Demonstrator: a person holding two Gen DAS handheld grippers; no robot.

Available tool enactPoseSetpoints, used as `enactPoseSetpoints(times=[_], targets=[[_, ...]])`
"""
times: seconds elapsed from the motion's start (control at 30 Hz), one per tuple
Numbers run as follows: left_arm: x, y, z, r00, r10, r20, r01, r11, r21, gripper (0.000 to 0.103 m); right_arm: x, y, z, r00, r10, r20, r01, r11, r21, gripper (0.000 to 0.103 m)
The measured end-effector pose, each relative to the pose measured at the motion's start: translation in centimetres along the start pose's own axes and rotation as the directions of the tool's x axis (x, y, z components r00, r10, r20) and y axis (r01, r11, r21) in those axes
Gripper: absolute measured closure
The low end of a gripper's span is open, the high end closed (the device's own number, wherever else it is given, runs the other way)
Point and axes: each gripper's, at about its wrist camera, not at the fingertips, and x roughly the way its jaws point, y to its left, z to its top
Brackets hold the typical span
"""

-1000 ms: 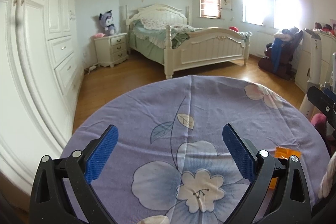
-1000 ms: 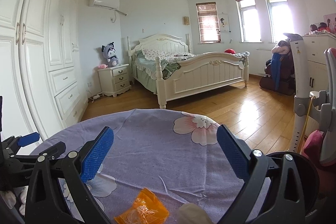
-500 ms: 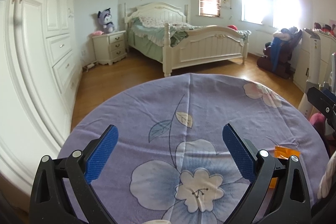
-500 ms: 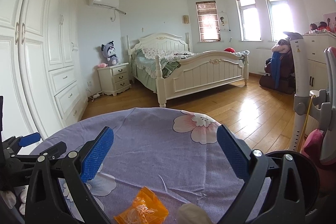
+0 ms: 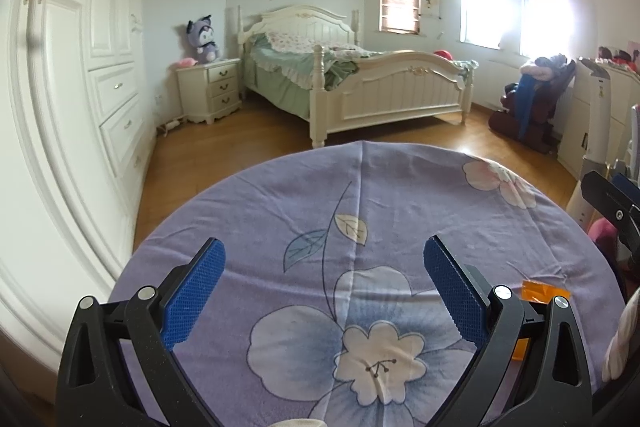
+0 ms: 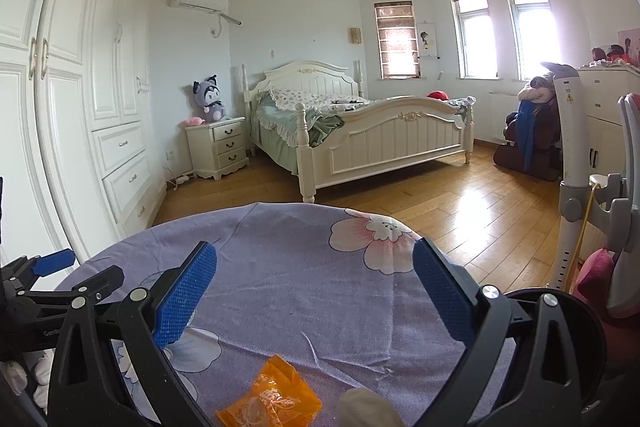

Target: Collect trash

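Right under the right gripper point(image 6: 314, 291), close to the camera and a bit to the left of the middle, lies an orange wrapper point(image 6: 270, 397) on the purple cloth point(image 6: 304, 267). Next to it, on the right, is a small pale lump point(image 6: 366, 409); I cannot tell what it is. The right gripper's blue pads are wide apart and hold nothing. They hang above the cloth, and the wrapper is nearer than the tips. To the right, behind the gripper's right arm, I see part of a dark round thing point(image 6: 588, 343), which could be a bin, but I am not sure. The left gripper point(image 5: 324, 281) is wide apart too and holds nothing. From its view the wrapper point(image 5: 546, 290) peeks out to the right, behind its right finger, and there is only flowered cloth between its pads. Farther out are the wood floor point(image 6: 460, 203), the white bed point(image 6: 360, 131) and the windows point(image 6: 480, 35). Since a second ago almost nothing has changed. The right gripper has not moved, and the left one has only tipped a little, so the bed sits a touch higher in its view. The wrapper lies where it lay. So I think the trash is not in a gripper now, and the right gripper is the closer one to it.
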Motion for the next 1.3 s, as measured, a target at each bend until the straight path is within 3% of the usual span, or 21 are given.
enactPoseSetpoints(times=[1.3], targets=[[0.02, 0.16, 0.30, 1.000, 0.004, -0.007, -0.004, 1.000, 0.000, 0.005, 0.49, -0.05, -0.04, 1.000, 0.008, -0.024, -0.008, 1.000, -0.005, 0.006]])
